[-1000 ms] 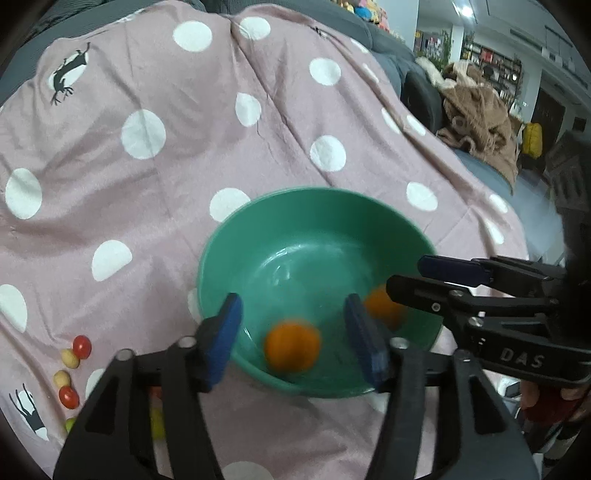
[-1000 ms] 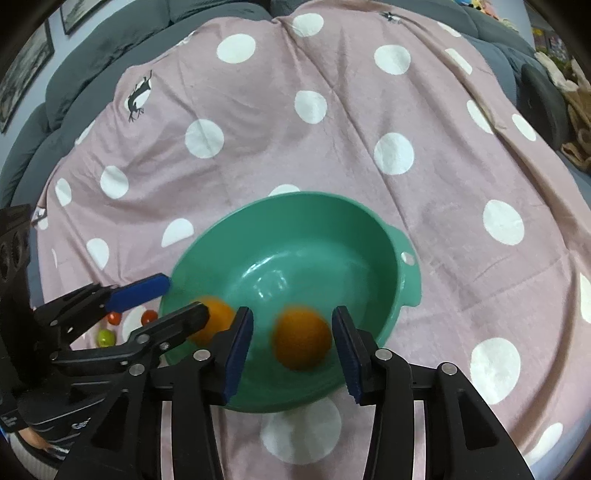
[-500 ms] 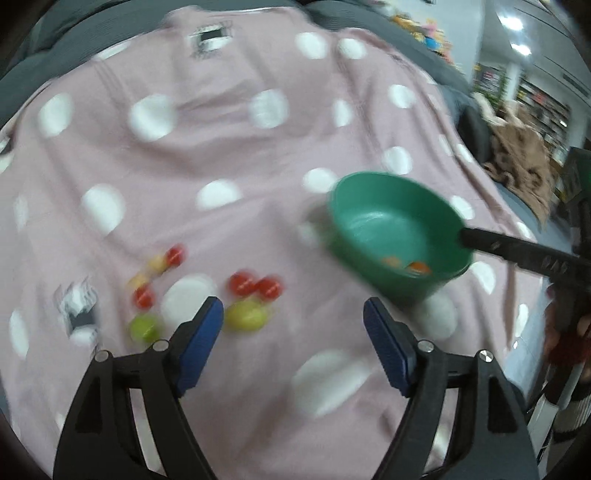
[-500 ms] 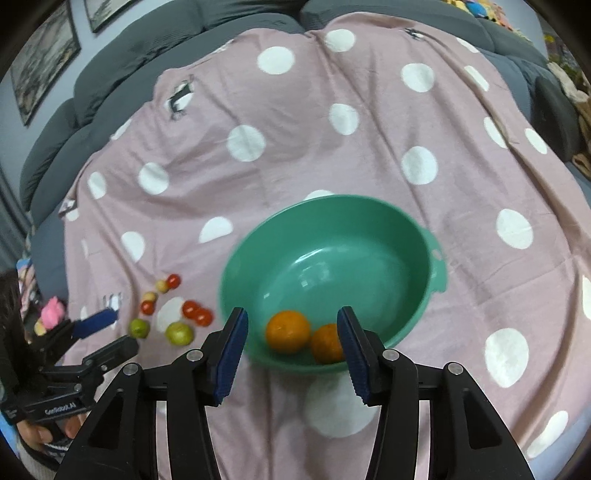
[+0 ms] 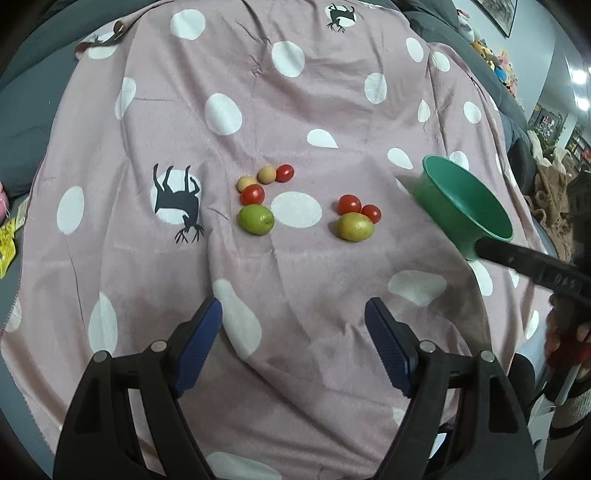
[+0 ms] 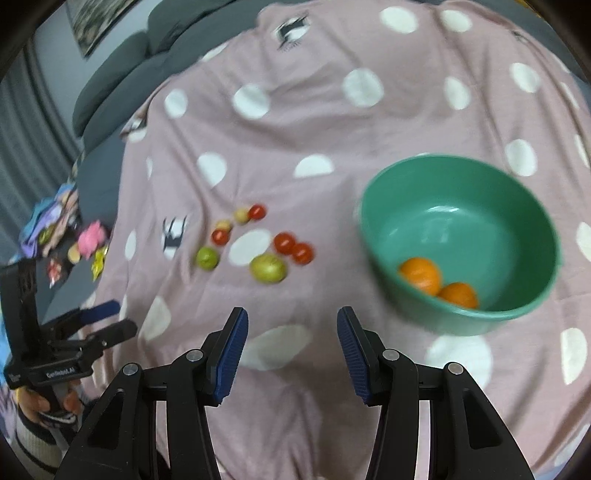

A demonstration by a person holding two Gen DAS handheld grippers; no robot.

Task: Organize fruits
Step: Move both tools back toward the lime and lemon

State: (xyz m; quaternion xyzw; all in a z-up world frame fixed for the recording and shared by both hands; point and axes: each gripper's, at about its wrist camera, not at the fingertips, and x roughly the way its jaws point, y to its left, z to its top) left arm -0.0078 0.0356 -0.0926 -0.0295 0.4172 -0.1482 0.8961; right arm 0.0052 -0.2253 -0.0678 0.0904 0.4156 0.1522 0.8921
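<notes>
Above the spotted cloth, both the left gripper and right gripper are held wide open and empty, apparently readied for the loose fruits outside the bowl.

A pink polka-dot blanket covers a grey sofa. A framed picture hangs above; ceiling lights glow far right.

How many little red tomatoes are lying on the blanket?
4. One sits beside two tan fruits, one just above the green fruit, and two touch the yellow-green fruit nearer the bowl. None seems hidden.
</notes>
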